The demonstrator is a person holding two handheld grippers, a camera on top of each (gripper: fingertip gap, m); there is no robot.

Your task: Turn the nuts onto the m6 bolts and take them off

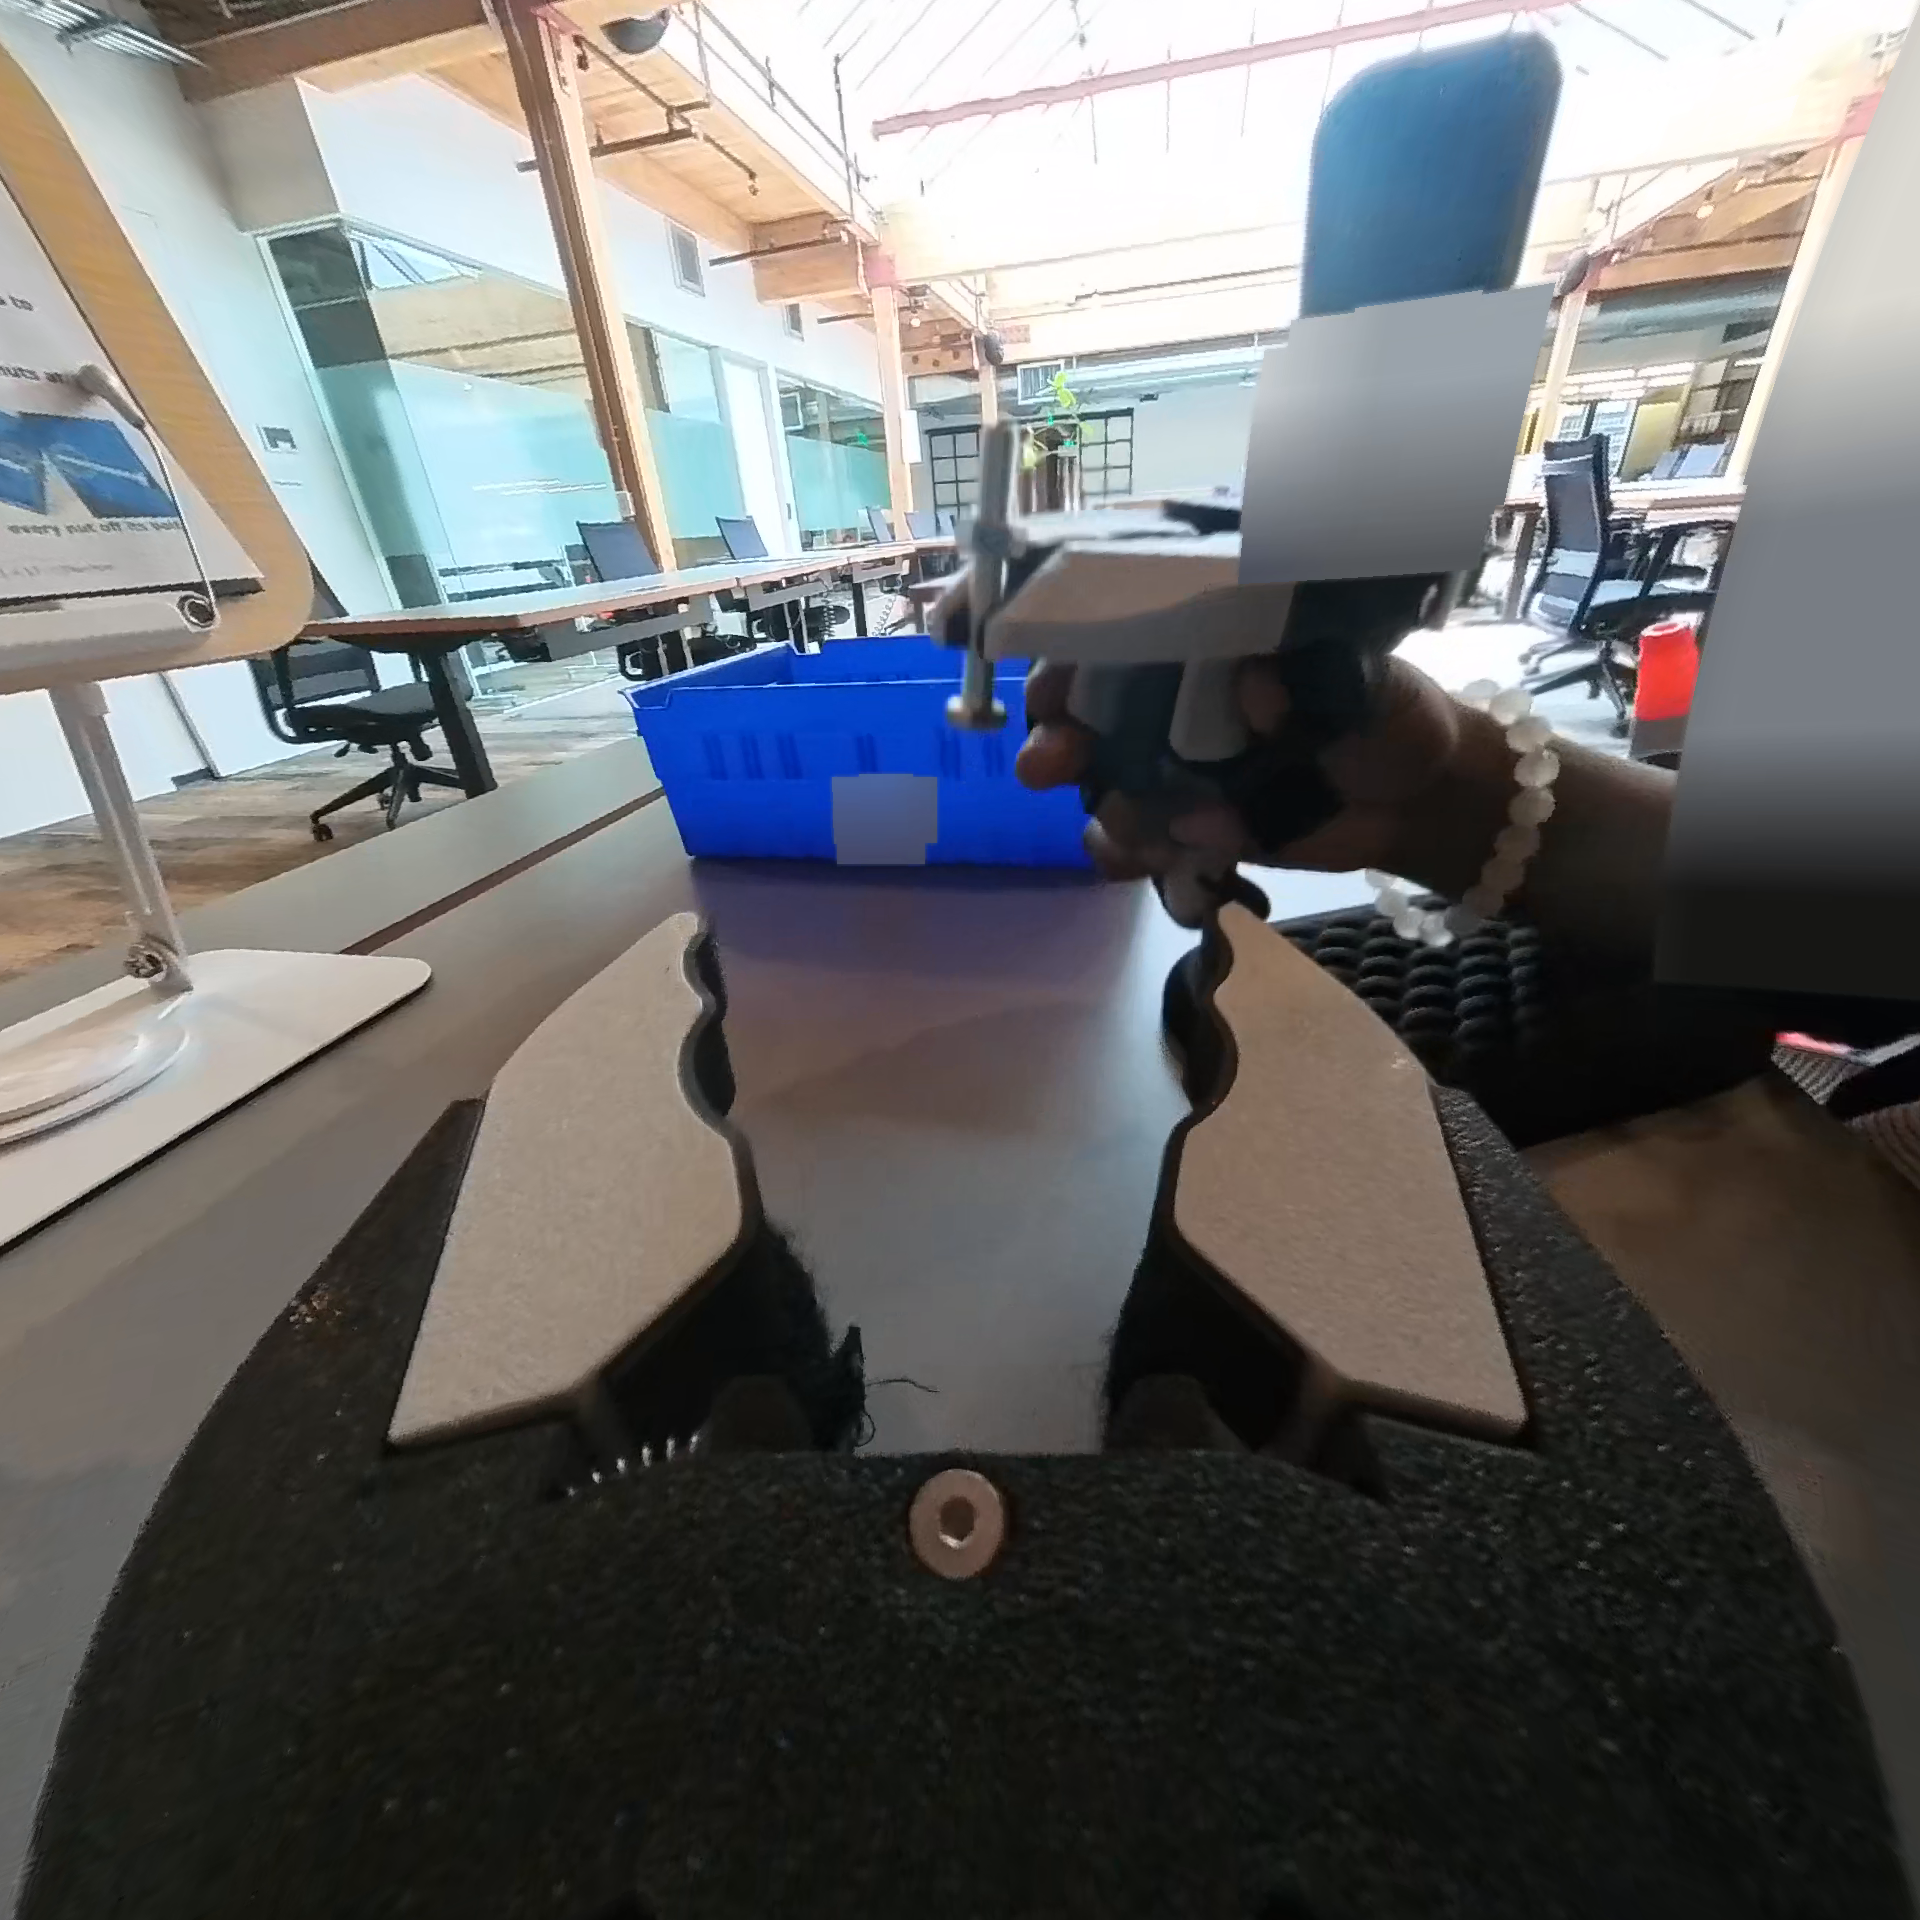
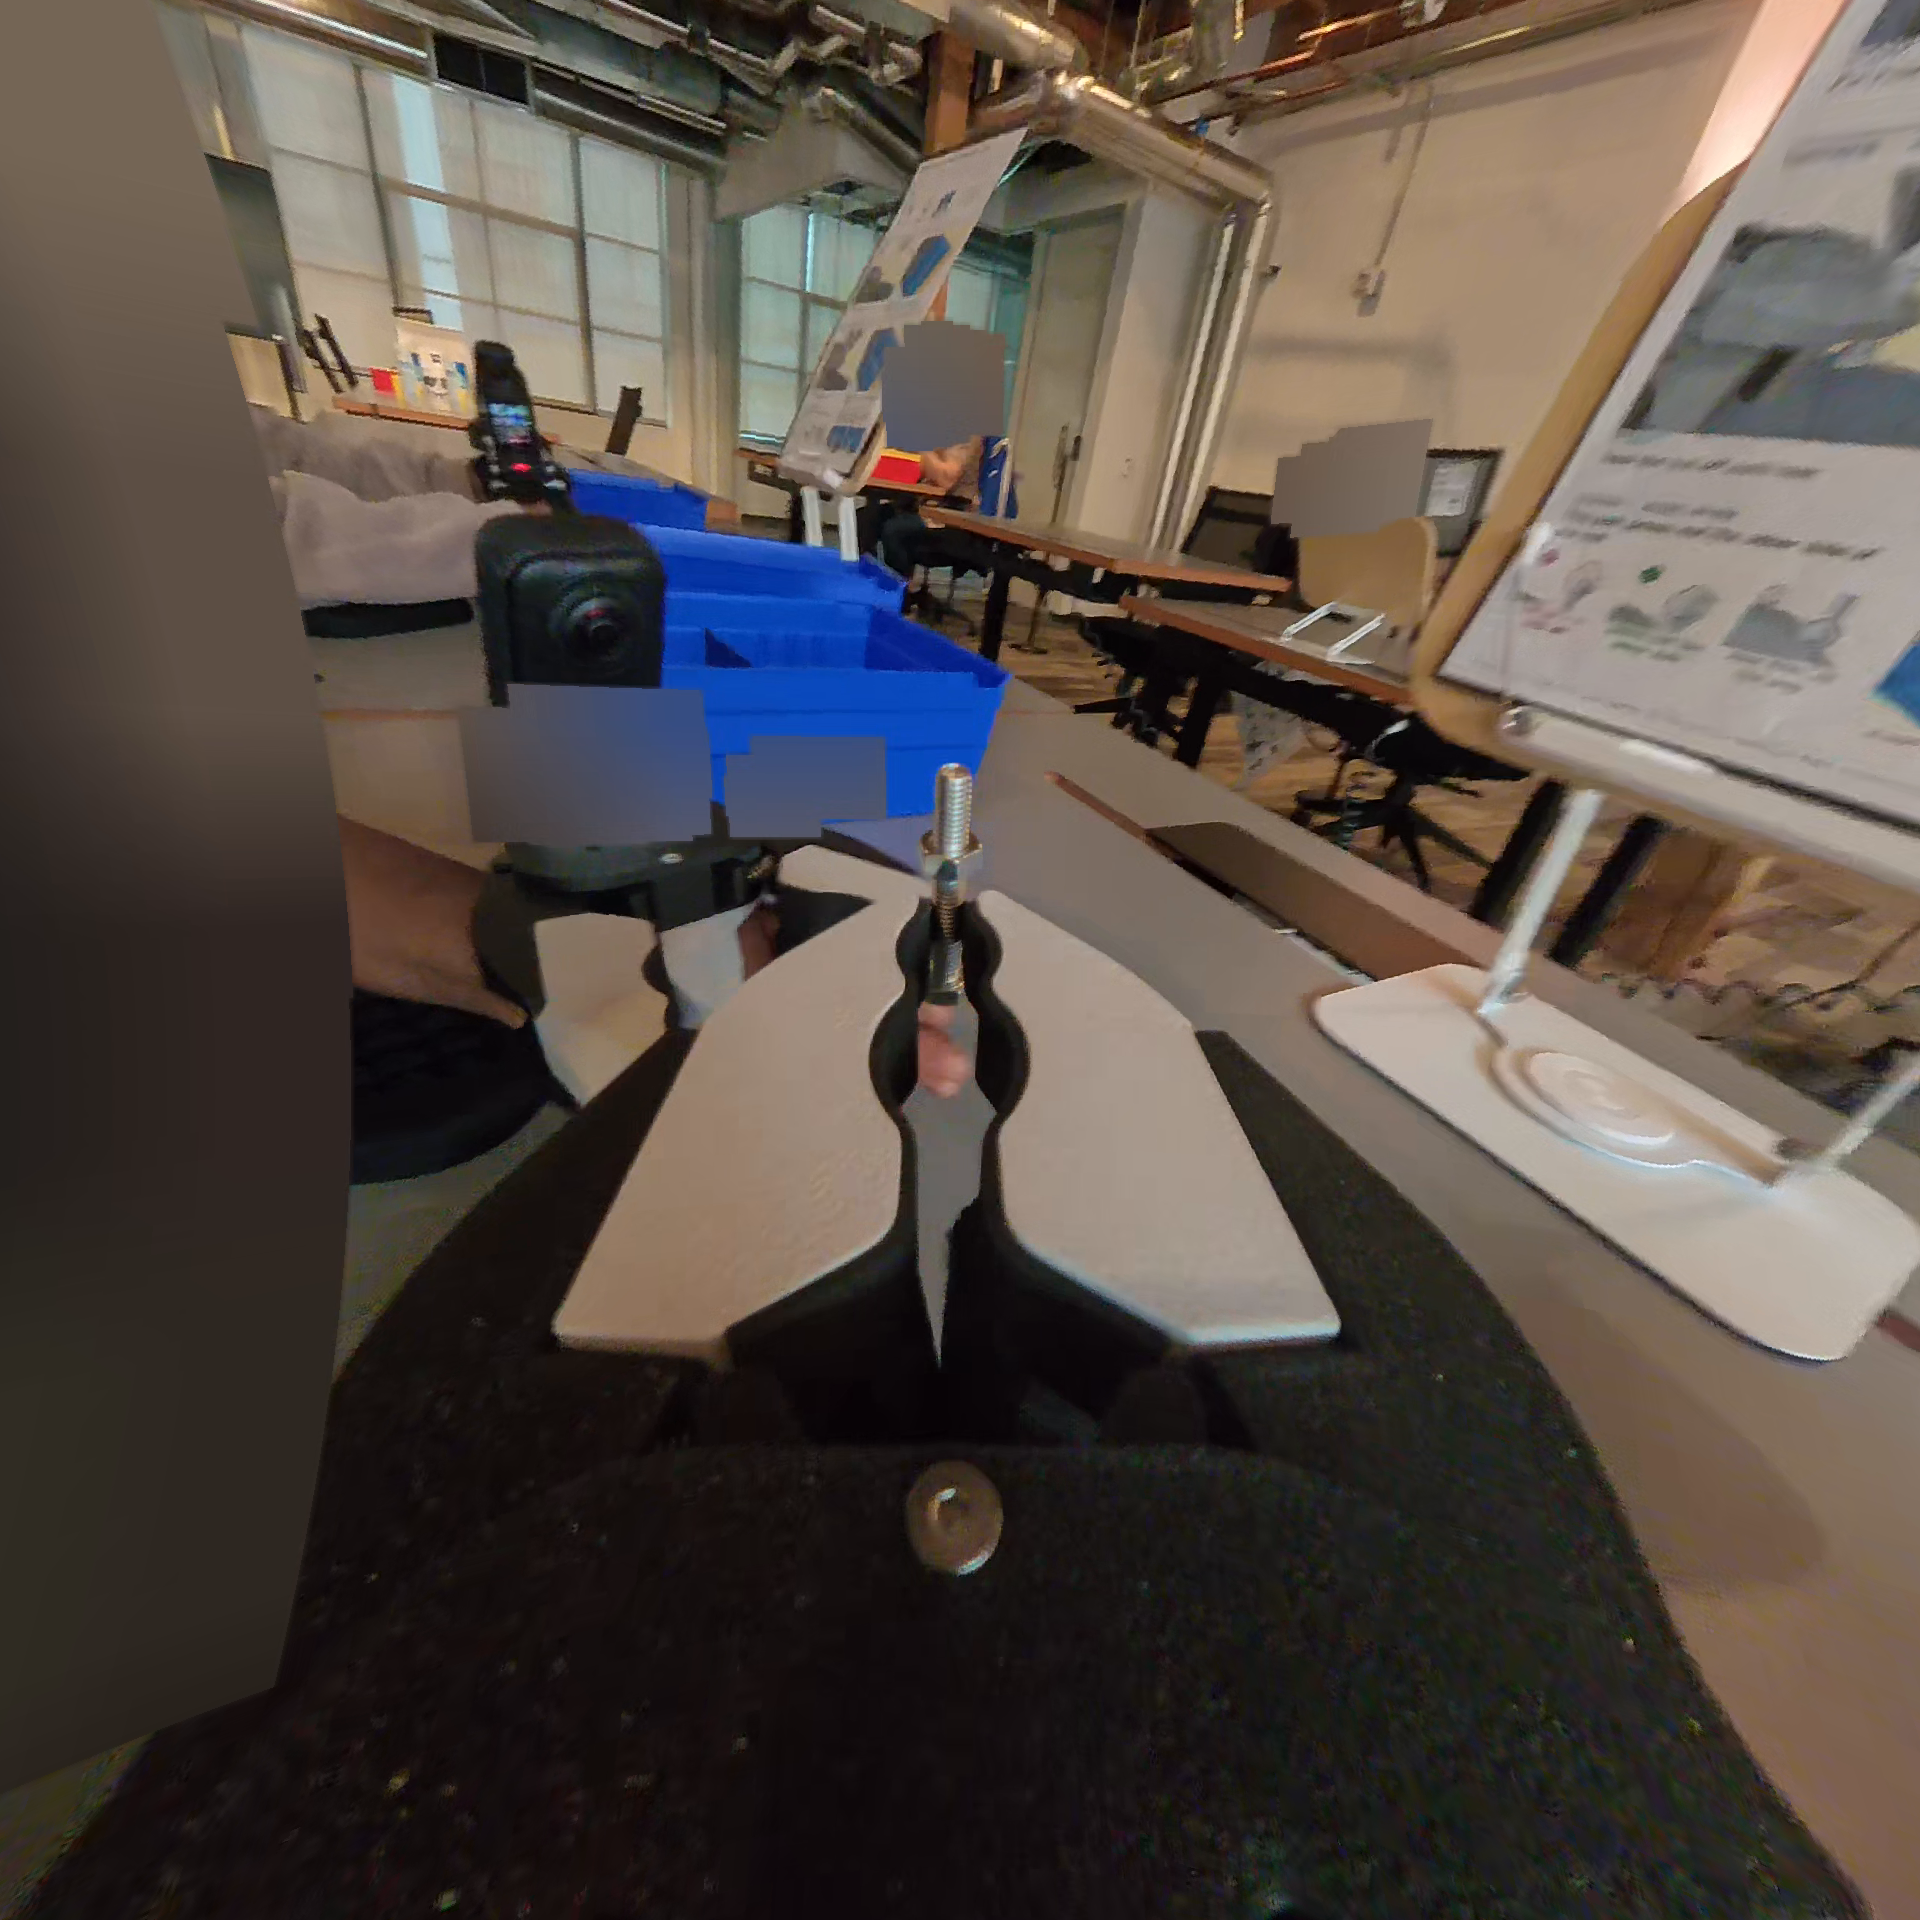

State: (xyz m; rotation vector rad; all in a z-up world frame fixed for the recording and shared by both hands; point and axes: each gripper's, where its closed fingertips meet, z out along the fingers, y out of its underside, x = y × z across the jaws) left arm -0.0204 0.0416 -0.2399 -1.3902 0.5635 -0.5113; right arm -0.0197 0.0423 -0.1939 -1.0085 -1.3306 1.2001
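1 bolt (image 2: 948, 914) between right fingers (image 2: 831, 1091), upright

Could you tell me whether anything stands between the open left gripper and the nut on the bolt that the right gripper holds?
Nothing visible: the left gripper is open above bare table, and only air separates it from the nut on the bolt.

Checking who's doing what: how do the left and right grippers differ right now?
The left gripper has its fingers spread wide with only bare tabletop between them; the right gripper has its fingers closed on a silver bolt carrying a nut. Both share pale fingers with dark wavy pads.
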